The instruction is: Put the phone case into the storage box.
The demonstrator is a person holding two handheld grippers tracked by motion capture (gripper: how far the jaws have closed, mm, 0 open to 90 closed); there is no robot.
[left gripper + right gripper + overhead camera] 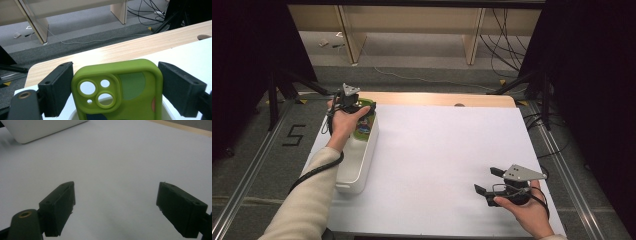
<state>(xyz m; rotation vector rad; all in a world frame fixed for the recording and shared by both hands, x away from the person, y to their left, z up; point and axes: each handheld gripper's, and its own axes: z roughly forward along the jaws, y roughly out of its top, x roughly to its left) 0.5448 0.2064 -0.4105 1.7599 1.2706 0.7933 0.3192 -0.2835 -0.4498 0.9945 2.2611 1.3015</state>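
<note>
White sheet (447, 165) spread over the wooden table (442, 98), and that's the stage. Along its left edge sits a long white tray (357, 165), and standing up out of the tray's far end is a phone case (117, 90). It's lime green, soft-looking with rounded corners, a raised camera block with three round cut-outs and one tiny hole, a duller green patch beside it and a sliver of pink-orange at the right edge; something dark blue shows at the bottom. The left gripper (116, 87) sits right over it, jaws on both sides of the case. The left one is right at its edge, the right one a sliver off, so whether they press it or only frame it I cannot tell. Over at the near right corner, the right gripper (487, 182) hangs low above bare sheet, jaws spread wide, holding nothing.
</note>
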